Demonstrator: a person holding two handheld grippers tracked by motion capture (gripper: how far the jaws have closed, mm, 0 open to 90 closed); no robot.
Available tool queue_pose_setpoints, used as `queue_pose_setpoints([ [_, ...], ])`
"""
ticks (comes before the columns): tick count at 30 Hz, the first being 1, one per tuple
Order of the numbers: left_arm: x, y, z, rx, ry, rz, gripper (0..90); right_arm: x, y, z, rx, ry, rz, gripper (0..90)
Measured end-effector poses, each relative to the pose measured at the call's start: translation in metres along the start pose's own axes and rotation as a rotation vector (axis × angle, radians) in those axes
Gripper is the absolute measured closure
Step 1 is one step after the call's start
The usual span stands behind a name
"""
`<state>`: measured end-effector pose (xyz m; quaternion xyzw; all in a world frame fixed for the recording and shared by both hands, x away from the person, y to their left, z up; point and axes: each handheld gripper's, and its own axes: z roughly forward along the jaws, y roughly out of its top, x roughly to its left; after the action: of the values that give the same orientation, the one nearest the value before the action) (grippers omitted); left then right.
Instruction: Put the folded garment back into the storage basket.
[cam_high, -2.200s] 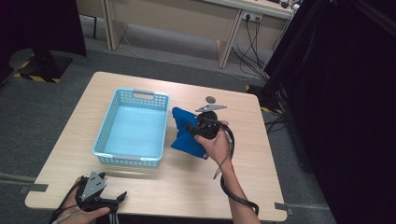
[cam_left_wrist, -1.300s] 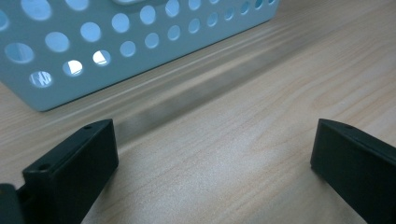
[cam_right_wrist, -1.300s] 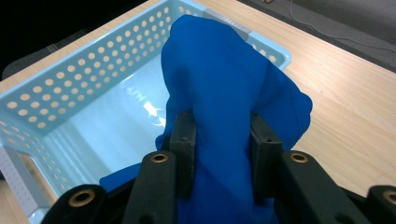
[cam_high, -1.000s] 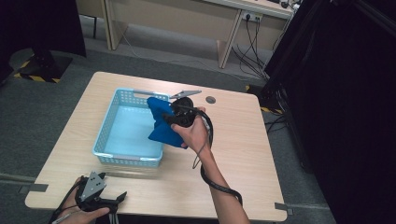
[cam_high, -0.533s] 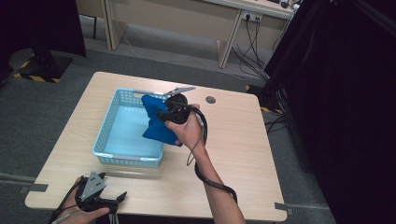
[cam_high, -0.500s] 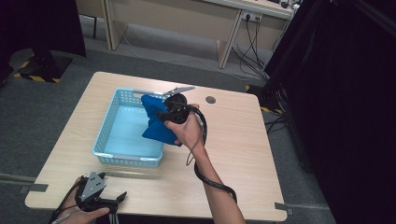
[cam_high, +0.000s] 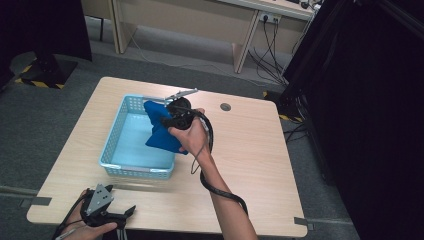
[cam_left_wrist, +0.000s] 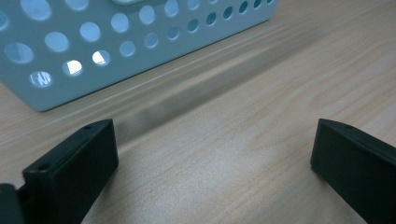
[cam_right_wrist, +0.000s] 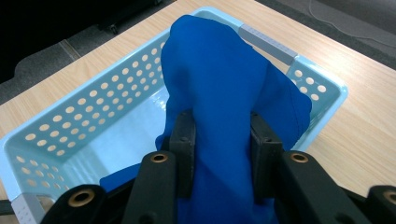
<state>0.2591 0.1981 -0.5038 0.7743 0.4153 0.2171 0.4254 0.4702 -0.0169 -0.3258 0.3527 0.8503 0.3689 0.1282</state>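
Observation:
A blue cloth (cam_high: 162, 131) hangs over the right side of a light blue perforated basket (cam_high: 116, 141) on the wooden table. My right gripper (cam_high: 167, 117) is shut on the cloth and holds it above the basket. In the right gripper view the cloth (cam_right_wrist: 224, 107) bulges up between the two black jaws of my right gripper (cam_right_wrist: 223, 140), with the basket (cam_right_wrist: 74, 126) below. My left gripper (cam_high: 117, 216) rests near the table's front left corner, its jaws open. In the left gripper view its gripper (cam_left_wrist: 212, 154) stands wide apart over bare wood, facing the basket wall (cam_left_wrist: 93, 51).
A round cable port (cam_high: 225, 107) sits in the table's far right part. The wooden table (cam_high: 260, 165) has bare room to the right of the basket. A desk with hanging cables (cam_high: 267, 45) stands behind, and dark curtains lie to the right.
My right gripper has carried the blue cloth leftward, from the table beside the basket to over the basket's right side. The left gripper has stayed in place.

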Motion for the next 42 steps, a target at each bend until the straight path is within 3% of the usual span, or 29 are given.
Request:
queue_pose_setpoints([
  [18,0.000,0.000,0.000,0.001,-0.001,0.000,0.0,0.011,0.010,0.032,0.049,0.000,0.002,68.9],
  [42,0.000,0.000,0.000,0.001,-0.002,0.000,0.0,0.016,0.011,0.081,0.105,-0.015,0.027,68.6],
])
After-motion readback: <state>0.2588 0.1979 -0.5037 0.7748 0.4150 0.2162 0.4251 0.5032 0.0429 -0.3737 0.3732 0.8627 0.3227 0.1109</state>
